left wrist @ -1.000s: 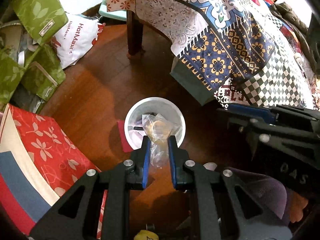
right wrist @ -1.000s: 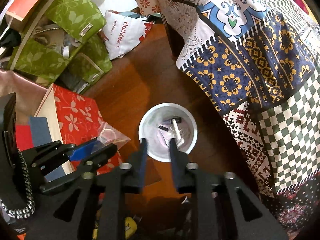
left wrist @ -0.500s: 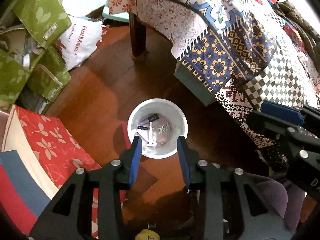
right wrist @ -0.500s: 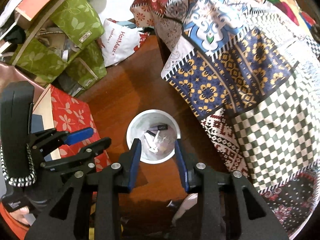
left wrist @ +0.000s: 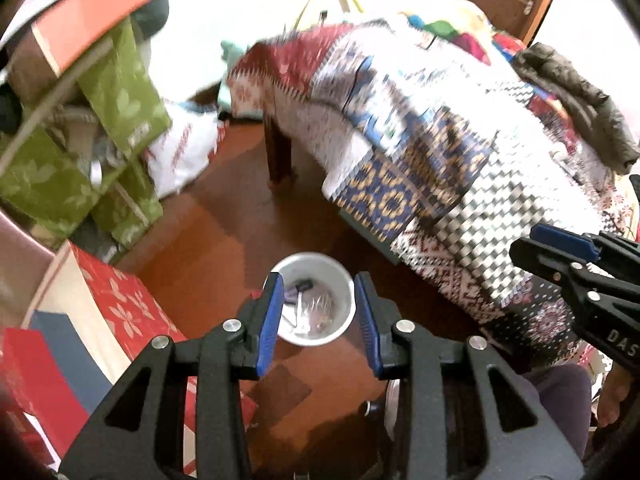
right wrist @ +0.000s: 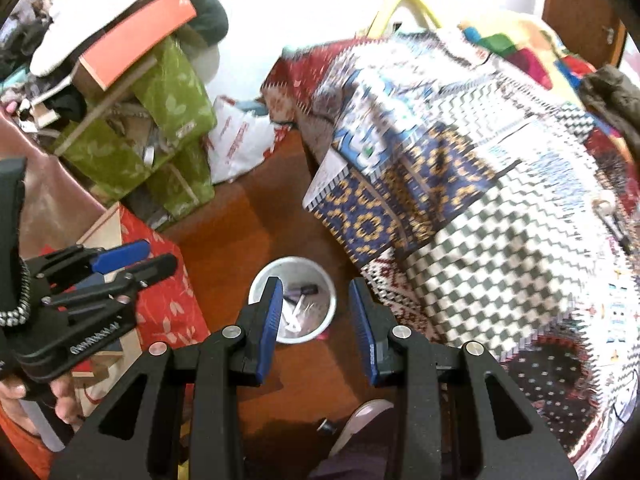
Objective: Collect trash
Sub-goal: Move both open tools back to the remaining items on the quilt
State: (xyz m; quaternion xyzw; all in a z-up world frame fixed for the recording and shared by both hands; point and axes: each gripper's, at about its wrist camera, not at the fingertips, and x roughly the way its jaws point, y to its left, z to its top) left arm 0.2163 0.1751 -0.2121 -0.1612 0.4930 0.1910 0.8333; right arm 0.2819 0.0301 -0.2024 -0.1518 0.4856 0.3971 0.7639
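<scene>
Both grippers hang empty above the floor. Low in the centre of its own view, the left gripper (left wrist: 320, 320) has its blue-padded jaws spread wide with nothing between them, and the right gripper (right wrist: 318, 320) is parted the same way in its view. Between each pair of jaws, further down, stands the white bin (left wrist: 348, 300) on the brown wooden floor (left wrist: 224, 248), near the hanging edge of the patchwork tablecloth (left wrist: 420, 152) that fills the upper right of the frame.

Inside the bin lies the trash (left wrist: 306, 306): pale scraps, something thin and white like a stick, a small dark piece. I cannot make out more through the blur. It all looks light and limp to me, wrappers and film that would crumple under the pads, not resist them, so a pinch on any bunched edge should do. I'd judge slippery film the one nuisance.

At the left of the frame sit green bags (left wrist: 120, 92) and a red flowered box (left wrist: 120, 308).
</scene>
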